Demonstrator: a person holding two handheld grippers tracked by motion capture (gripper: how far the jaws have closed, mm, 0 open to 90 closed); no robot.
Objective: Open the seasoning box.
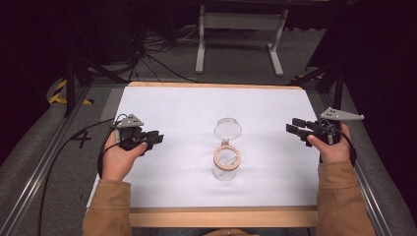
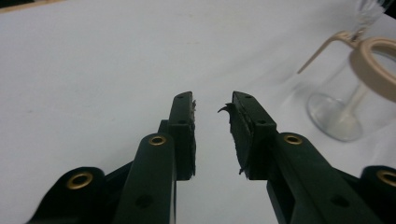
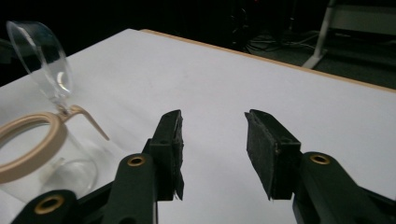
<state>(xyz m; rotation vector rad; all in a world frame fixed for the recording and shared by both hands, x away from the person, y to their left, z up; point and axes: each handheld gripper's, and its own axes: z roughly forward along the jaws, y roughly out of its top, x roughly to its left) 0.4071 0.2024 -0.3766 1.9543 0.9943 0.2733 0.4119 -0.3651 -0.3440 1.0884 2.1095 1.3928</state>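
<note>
You are working in a lab or test bay set up for recording, not a home. The work surface is a white table (image 1: 162, 98) with a bare wooden edge strip (image 1: 221, 216), mounted between metal rails (image 1: 46, 162) on grey carpet. Loose black cables (image 1: 152, 54) run across the floor behind the table. A white equipment stand (image 1: 241, 29) sits beyond them. Yellow-and-black hazard tape (image 1: 59, 93) marks the floor at the far left. The surroundings are dark and unlit.
</note>
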